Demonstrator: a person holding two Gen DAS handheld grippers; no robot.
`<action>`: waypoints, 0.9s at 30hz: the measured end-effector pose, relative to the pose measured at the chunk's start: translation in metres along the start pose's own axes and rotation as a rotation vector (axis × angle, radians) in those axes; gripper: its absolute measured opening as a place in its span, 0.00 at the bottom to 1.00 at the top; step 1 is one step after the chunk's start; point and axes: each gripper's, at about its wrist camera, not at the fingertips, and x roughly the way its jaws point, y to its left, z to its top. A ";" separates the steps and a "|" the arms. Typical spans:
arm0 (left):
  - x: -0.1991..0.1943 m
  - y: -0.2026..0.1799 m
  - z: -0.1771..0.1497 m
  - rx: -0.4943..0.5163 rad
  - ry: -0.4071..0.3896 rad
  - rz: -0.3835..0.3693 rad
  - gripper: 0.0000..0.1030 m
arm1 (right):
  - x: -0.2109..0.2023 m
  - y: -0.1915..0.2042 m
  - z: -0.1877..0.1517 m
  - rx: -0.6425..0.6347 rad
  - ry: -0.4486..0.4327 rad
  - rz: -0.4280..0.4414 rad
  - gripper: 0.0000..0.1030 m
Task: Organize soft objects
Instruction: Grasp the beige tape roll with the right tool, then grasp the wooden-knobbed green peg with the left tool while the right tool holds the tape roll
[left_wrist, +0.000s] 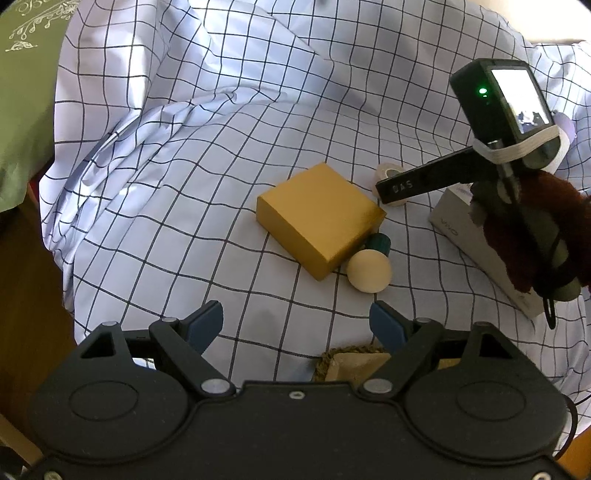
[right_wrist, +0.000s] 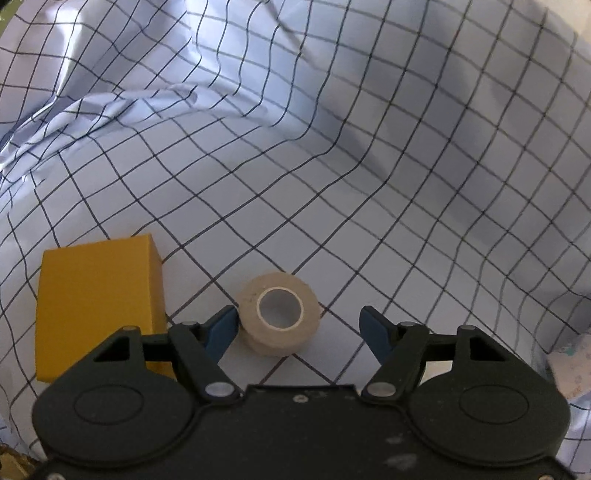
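tape roll (right_wrist: 275, 319), right tongs (right_wrist: 297, 326) angled down, astride

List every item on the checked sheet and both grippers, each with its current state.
Left gripper: open, empty, above the sheet.
Right gripper: open around the tape roll, one finger at its side.
Tape roll: lying flat, hole up.
Yellow box: closed, lying flat.
Cream ball: resting against the yellow box.
Grey box: closed, lying flat.
Checked sheet: wrinkled.

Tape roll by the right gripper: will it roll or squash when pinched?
The tape roll lies flat, hole facing up, so it probably won't roll. It looks like soft fabric wrap around a stiff core, so it may give slightly. The right gripper is open around it, off-centre, so closing could nudge it sideways.
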 end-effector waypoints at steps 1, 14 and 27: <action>0.000 0.000 0.000 0.001 0.000 0.001 0.80 | 0.003 0.000 0.001 -0.007 0.005 0.009 0.64; 0.007 -0.004 0.011 -0.019 0.030 -0.017 0.80 | -0.004 -0.018 0.003 0.069 -0.107 0.047 0.47; 0.024 -0.027 0.038 -0.175 0.091 -0.081 0.80 | -0.044 -0.077 -0.042 0.298 -0.292 -0.054 0.47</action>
